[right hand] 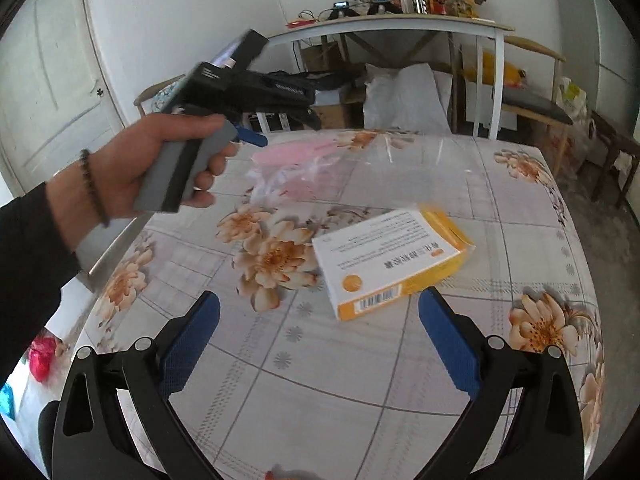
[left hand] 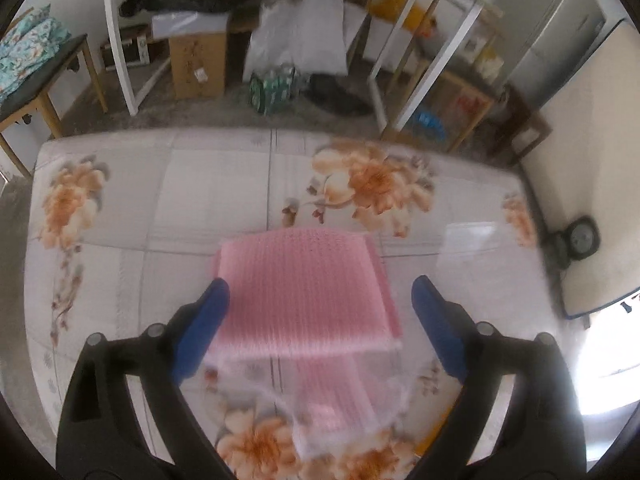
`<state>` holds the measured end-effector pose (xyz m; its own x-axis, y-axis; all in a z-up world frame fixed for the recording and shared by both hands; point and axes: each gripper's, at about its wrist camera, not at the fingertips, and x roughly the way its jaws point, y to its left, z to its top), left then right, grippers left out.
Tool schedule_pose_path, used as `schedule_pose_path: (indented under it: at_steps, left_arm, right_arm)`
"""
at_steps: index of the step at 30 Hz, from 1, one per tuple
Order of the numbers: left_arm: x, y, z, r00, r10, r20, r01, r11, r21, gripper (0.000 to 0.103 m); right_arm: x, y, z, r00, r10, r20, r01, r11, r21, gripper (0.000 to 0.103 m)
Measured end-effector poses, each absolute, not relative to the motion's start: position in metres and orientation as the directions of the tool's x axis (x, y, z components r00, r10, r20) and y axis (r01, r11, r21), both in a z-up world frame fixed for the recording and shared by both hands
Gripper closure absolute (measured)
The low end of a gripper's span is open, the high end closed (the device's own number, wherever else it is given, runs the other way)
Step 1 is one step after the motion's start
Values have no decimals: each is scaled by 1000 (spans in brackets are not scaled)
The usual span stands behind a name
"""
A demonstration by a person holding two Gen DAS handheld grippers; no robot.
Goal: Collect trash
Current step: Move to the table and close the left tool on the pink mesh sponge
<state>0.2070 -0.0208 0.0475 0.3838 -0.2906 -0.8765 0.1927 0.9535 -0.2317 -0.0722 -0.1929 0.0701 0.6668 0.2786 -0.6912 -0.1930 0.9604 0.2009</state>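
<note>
Left gripper [left hand: 320,292] spread wide, blue fingers [left hand: 204,328] apart and clamped on nothing, hovering over the pink foam sheet [left hand: 304,292]. Seen from the left wrist, that sheet flat on the floral tablecloth [left hand: 160,200], lying between the two finger pads without visible contact, one pad overlapping its left edge in the picture only. Nearer the camera, a clear plastic bag [left hand: 344,396], crumpled and see-through, partly under or around the sheet's near end; which of the two cannot be told. Right gripper [right hand: 320,320] likewise wide apart, holding nothing, above bare cloth. Just beyond its fingertips, a white and yellow carton [right hand: 392,256] with a barcode and an orange round mark, lying flat and skewed on the table, untouched, closer to the right finger than to the left. Farther back in the right wrist view, the same pink sheet and clear bag near the table's far edge, with the left hand [right hand: 136,168] wrapped around the grey handle of the left gripper above them, a beaded bracelet [right hand: 94,186] on the wrist. Past the table, a white-legged table [right hand: 400,26] loaded with bottles and clutter, white sacks [right hand: 404,96] and a cardboard box [left hand: 198,62] beneath it, and a white door [right hand: 52,88] at the left.
</note>
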Motion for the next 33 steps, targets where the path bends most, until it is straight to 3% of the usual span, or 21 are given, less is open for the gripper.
schedule_pose_path:
  at_steps: [5, 7, 10, 14, 20, 24, 25, 26, 30, 33]
  left_arm:
    - [214, -27, 28, 361, -203, -910, 195, 971, -140, 12]
    - [209, -26, 30, 359, -206, -910, 199, 970, -141, 16]
    - [199, -28, 33, 357, -190, -914, 241, 965, -106, 29]
    - [184, -23, 50, 361, -254, -897, 269, 950, -161, 59]
    - [150, -10, 64, 334, -296, -895, 309, 931, -193, 76]
    - [119, 8, 73, 359, -323, -875, 326, 922, -207, 81]
    - [112, 14, 75, 365, -337, -868, 331, 918, -217, 85]
    - [105, 18, 77, 369, -349, -861, 328, 916, -230, 103]
    - [82, 44, 82, 395, -395, -830, 313, 907, -283, 103]
    - [73, 53, 85, 451, -367, -814, 332, 915, -229, 103]
  right_arm:
    - [-72, -202, 70, 668, 281, -689, -181, 960, 216, 6]
    - [-70, -205, 71, 671, 278, -687, -170, 960, 223, 6]
    - [-68, -209, 69, 667, 288, -687, -156, 956, 248, 6]
    - [-65, -208, 66, 660, 295, -690, -155, 953, 259, 6]
    - [-63, -197, 64, 651, 317, -689, -177, 947, 268, 6]
    - [-63, -187, 64, 650, 323, -688, -195, 946, 260, 6]
    - [-63, -185, 64, 650, 323, -688, -196, 946, 259, 6]
    - [-62, -182, 63, 647, 325, -690, -200, 945, 257, 6]
    - [-61, -171, 64, 644, 331, -690, -217, 944, 250, 6]
    - [-60, -165, 65, 644, 331, -690, -217, 943, 251, 6]
